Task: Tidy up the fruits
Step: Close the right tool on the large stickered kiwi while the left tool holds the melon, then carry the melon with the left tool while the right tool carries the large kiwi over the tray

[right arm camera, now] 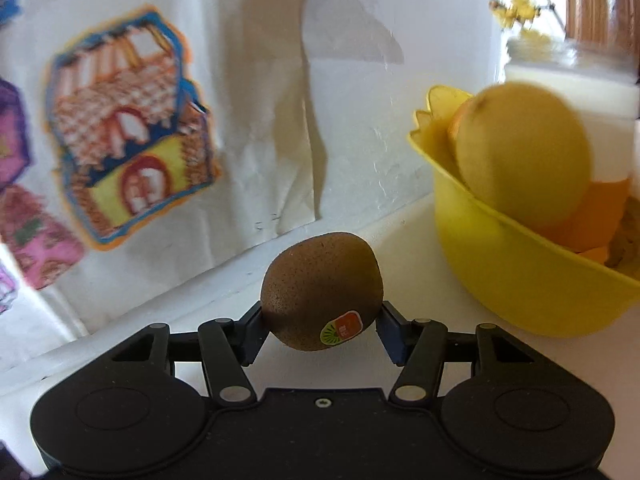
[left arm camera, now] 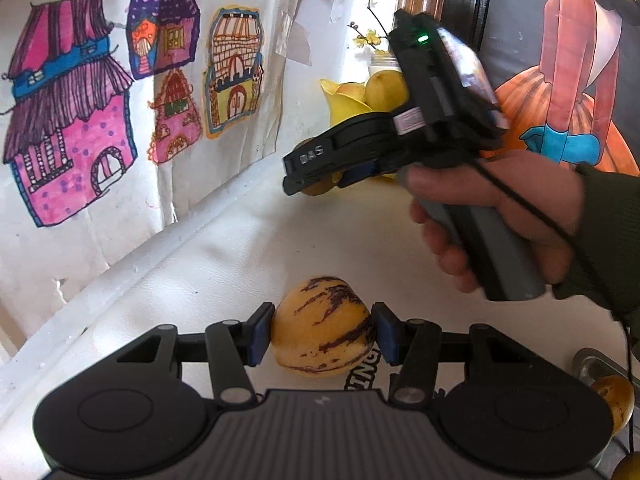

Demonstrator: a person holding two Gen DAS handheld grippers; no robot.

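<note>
My left gripper (left arm camera: 323,334) is shut on a yellow pepino melon (left arm camera: 322,320) with purple stripes, its blue pads pressing both sides just above the white tabletop (left arm camera: 240,264). My right gripper (right arm camera: 320,328) is shut on a brown kiwi (right arm camera: 320,280) that bears a small sticker. In the left wrist view that right gripper (left arm camera: 308,176) sits farther back, held by a hand (left arm camera: 480,208), with the kiwi mostly hidden behind its fingers. A yellow bowl (right arm camera: 520,272) to the right of the kiwi holds a large yellow fruit (right arm camera: 524,152) and something orange (right arm camera: 596,216).
Coloured house drawings (left arm camera: 80,120) hang on the white wall behind the table. A jar with yellow flowers (left arm camera: 384,60) stands behind the yellow bowl (left arm camera: 340,108). A painting of a figure in an orange dress (left arm camera: 560,80) leans at the right. A brownish fruit (left arm camera: 614,400) lies at the right edge.
</note>
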